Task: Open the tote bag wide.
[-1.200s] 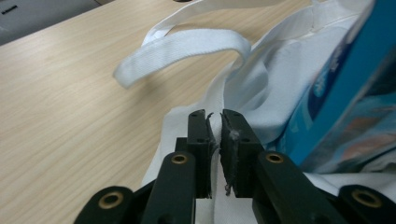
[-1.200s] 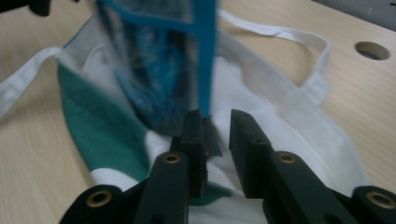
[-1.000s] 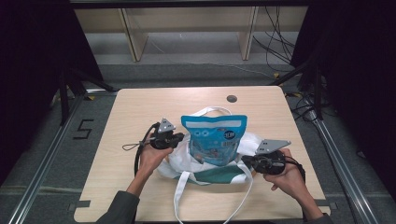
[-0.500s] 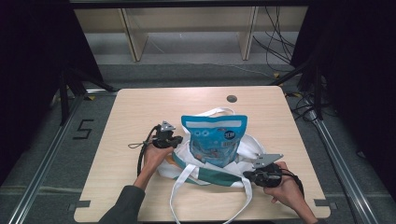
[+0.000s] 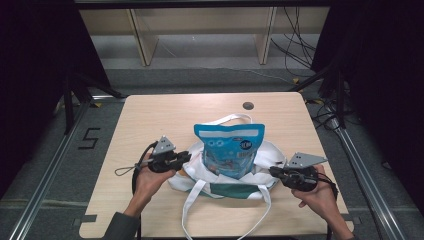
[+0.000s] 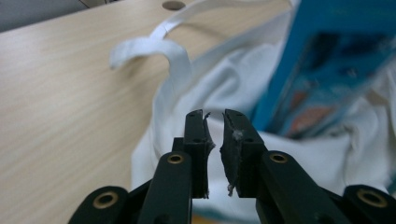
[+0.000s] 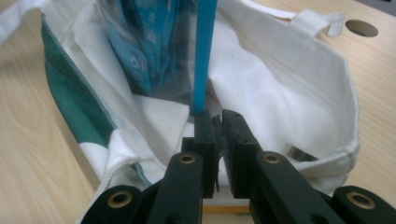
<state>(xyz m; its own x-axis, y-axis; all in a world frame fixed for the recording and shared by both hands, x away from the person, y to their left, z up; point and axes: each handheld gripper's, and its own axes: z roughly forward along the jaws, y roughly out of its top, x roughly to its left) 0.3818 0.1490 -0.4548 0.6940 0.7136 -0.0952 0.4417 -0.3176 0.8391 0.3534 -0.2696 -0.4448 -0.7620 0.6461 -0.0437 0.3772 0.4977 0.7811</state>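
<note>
left gripper (image 5: 186, 157) let go, jaws just eased apart | right gripper (image 5: 274, 171) likewise, nothing held | snack bag (image 5: 230, 148) upright in tote (image 5: 220, 181), 3 o'clock of left, nearer it

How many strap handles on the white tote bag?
2: the far handle loops behind the blue snack pouch; the near handle trails toward the table's front edge.

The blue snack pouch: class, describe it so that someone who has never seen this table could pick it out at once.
Start at the light wooden table and find the white tote bag with the green band lying at its middle. Standing upright in the bag's open mouth is the blue snack pouch, the one bright blue, printed thing among white cloth and straps.
</note>
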